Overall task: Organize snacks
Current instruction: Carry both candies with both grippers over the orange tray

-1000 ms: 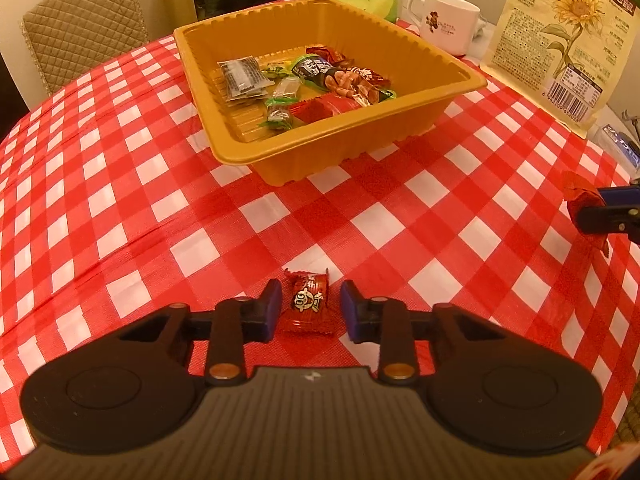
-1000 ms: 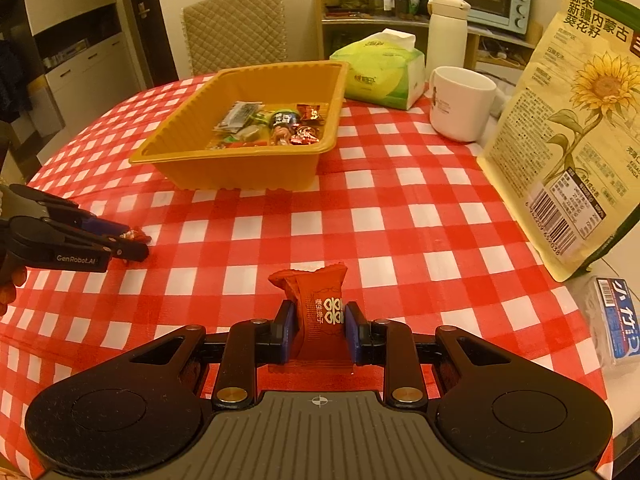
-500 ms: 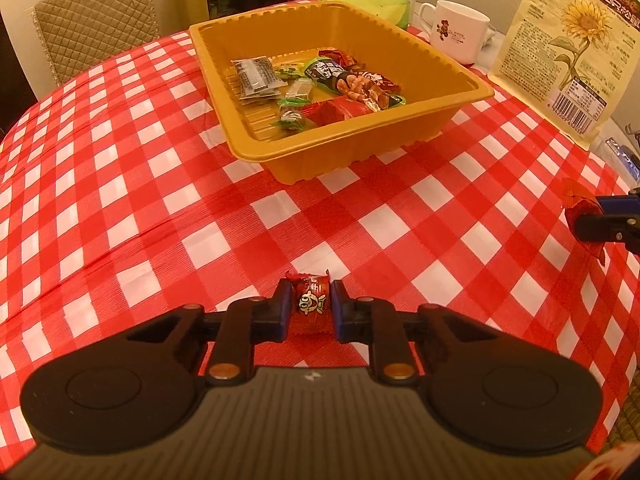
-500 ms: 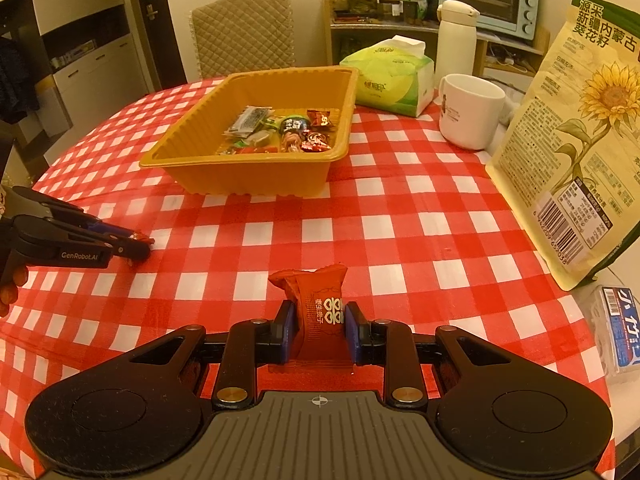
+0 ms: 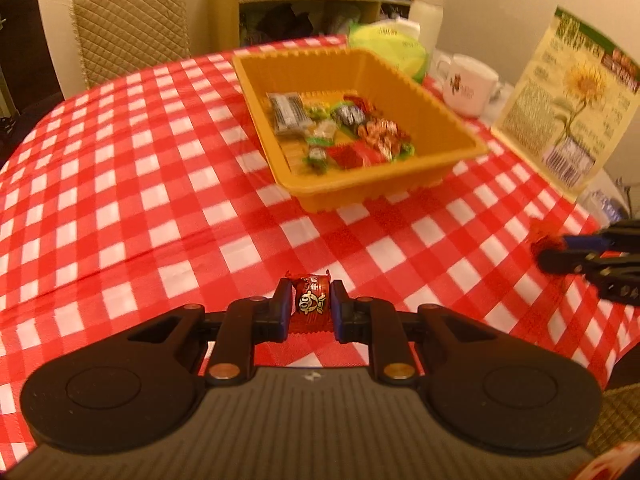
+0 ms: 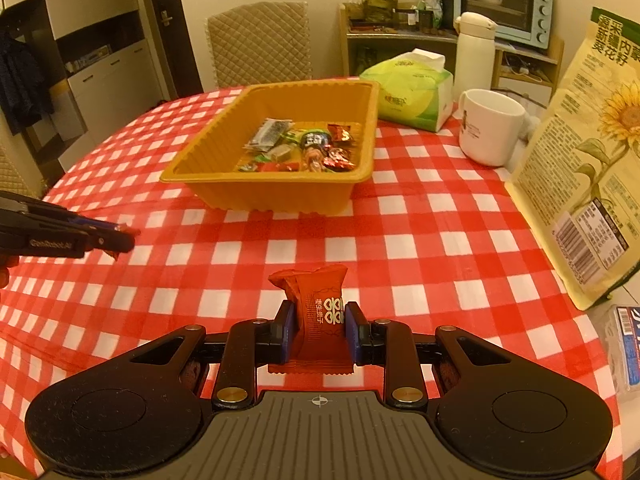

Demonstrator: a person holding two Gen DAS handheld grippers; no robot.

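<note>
An orange tray (image 5: 460,148) (image 6: 224,160) with several wrapped snacks sits on the red checked tablecloth. My left gripper (image 5: 308,304) is shut on a small red candy (image 5: 310,300) and holds it above the cloth, short of the tray's near corner. My right gripper (image 6: 320,330) is shut on a larger red snack packet (image 6: 320,312), held above the cloth in front of the tray. The left gripper also shows in the right wrist view (image 6: 116,238), and the right gripper in the left wrist view (image 5: 552,252).
A white mug (image 6: 488,128), green tissue pack (image 6: 408,88), white thermos (image 6: 474,52) and tall sunflower-seed bag (image 6: 588,168) stand right of the tray. A small blue box (image 6: 630,344) lies at the right table edge. A padded chair (image 6: 260,40) stands behind.
My left gripper closed on the small red candy and lifted it off the cloth. My right gripper kept its packet and rose slightly.
</note>
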